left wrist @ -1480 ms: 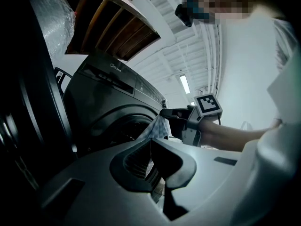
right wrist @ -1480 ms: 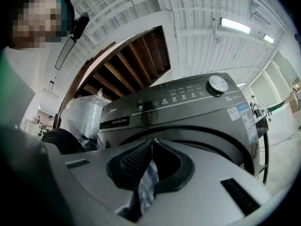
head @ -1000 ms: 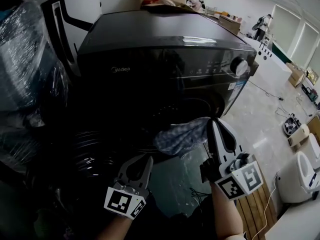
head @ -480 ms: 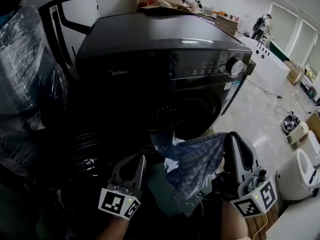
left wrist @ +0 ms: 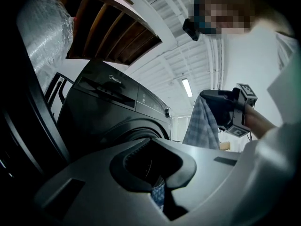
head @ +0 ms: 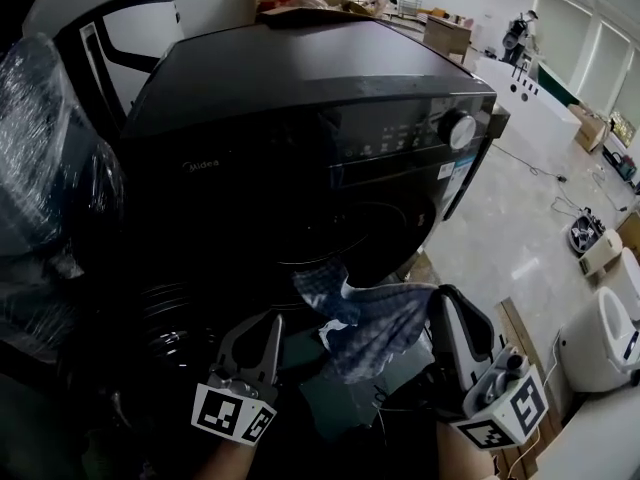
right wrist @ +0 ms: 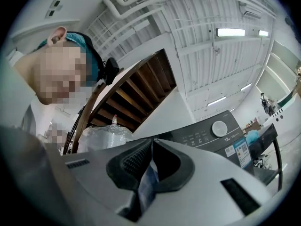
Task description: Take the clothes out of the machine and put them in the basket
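Right gripper (head: 447,298) is clamped shut on one edge of the checked cloth (head: 375,323), which hangs to its left, just outside the door opening of the washing machine (head: 300,88). Drum (head: 340,238) interior is dark; contents indiscernible. Left gripper (head: 272,324), jaws together, sits beside the cloth.

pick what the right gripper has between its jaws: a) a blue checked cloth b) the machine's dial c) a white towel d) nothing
a: the right gripper has its jaws shut on the blue checked cloth, which hangs from it in front of the dark washing machine; the right gripper view shows the fabric pinched between the jaws.
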The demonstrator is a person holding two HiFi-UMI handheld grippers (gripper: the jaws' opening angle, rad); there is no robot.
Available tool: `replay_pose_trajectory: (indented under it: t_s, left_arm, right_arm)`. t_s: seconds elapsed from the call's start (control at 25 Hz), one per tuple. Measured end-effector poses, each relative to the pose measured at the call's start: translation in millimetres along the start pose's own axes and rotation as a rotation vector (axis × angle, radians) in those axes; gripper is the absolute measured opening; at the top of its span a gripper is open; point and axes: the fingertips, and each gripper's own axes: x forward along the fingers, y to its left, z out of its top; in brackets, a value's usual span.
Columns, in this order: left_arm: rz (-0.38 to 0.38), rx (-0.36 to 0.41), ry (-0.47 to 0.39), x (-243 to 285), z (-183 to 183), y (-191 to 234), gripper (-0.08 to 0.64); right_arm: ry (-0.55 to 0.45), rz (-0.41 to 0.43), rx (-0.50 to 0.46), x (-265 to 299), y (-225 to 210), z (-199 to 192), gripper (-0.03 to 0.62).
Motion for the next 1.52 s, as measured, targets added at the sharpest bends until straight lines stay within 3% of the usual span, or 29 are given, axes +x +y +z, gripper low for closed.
replay_pose_trajectory:
  t_s: [0.2,0.44,1.08,1.52]
  left_arm:
    - [0.001,0.014,0.031,13.1,32.1,-5.1,0.021]
    - [0.028,-0.008,0.095,35.8,96.9,-6.8,0.021]
    - [0.052,-0.013,0.181,67.7,337.2,-25.8,0.021]
    - [0.086,-0.004,0.176,57.6,474.1,-35.9,0.021]
  right_arm:
    - [0.026,0.032,0.051,19.2,-8.8,22.4,0.018]
    - [0.052,0.08,0.104,52.6,-10.3,78.7,0.018]
    - [0.198,0.063,0.195,149.3,9.7,266.4,0.018]
    - [0.228,0.055,0.17,193.1,42.8,373.5,0.018]
